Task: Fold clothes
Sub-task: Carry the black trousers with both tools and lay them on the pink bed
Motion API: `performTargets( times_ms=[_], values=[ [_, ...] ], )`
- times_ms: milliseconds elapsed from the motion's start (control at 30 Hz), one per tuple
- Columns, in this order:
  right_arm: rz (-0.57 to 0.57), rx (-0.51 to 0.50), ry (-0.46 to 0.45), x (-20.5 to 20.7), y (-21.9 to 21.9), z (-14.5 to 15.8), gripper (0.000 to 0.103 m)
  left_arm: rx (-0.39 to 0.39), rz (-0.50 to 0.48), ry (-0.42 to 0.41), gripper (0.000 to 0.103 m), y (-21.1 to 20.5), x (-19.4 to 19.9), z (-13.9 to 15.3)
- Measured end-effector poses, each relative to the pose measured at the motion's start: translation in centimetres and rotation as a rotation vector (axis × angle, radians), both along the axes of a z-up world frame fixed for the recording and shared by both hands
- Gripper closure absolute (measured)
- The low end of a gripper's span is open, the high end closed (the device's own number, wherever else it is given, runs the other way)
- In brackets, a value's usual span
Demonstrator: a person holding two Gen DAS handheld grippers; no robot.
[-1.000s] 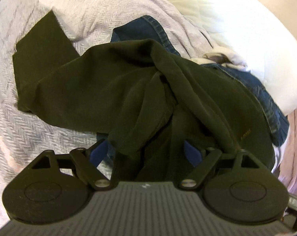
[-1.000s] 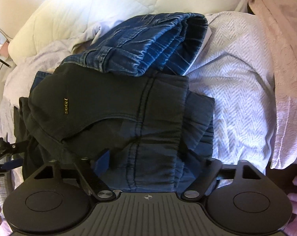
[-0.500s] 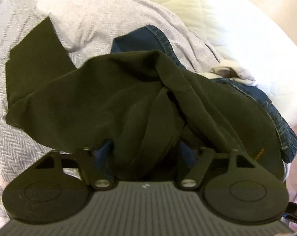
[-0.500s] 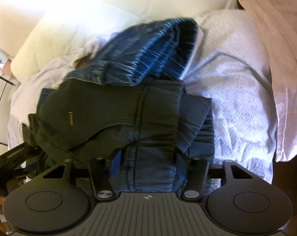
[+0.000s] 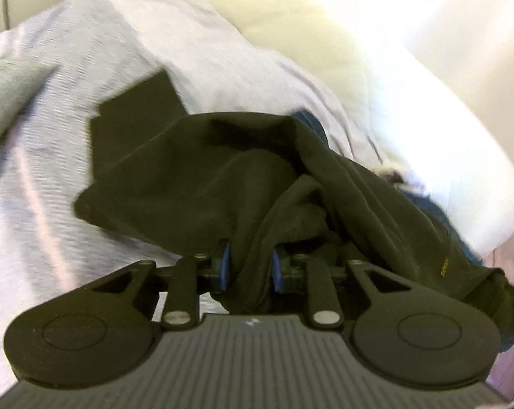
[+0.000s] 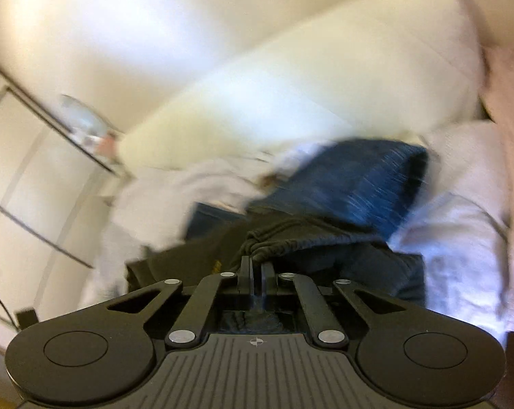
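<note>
pale herringbone bedspread (image 5: 52, 177) carries the soft, limp dark olive cotton trousers (image 5: 202, 177) mid-frame, both the left gripper (image 5: 248, 269) and right gripper (image 6: 257, 267) clenched on bunched cloth; the thicker waistband looks the firmest hold.

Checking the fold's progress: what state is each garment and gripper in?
left gripper: shut on dark trousers
right gripper: shut on the gathered waistband
dark trousers: bunched, partly lifted, unfolded
blue jeans: crumpled behind the trousers
bedspread: spread beneath
</note>
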State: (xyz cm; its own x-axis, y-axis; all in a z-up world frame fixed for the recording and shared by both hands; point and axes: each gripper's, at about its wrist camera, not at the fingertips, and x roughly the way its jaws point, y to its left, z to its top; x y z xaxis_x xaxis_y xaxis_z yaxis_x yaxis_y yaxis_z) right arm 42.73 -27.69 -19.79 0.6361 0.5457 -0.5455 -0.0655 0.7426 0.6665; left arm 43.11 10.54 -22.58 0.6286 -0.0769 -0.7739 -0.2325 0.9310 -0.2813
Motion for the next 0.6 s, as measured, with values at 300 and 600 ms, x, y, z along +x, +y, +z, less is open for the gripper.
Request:
performTargets(
  times_ms=[300, 600],
  values=[
    [0.175, 0.154, -0.194, -4.5, 5.8, 8.5, 0.101, -0.017, 0.138, -0.163, 0.087, 6.1, -13.5, 8.7],
    [0.462, 0.298, -0.4, -13.4, 18.0, 18.3, 0.101, 0.059, 0.411, -0.367, 0.089, 15.3, -35.2, 17.0]
  ],
)
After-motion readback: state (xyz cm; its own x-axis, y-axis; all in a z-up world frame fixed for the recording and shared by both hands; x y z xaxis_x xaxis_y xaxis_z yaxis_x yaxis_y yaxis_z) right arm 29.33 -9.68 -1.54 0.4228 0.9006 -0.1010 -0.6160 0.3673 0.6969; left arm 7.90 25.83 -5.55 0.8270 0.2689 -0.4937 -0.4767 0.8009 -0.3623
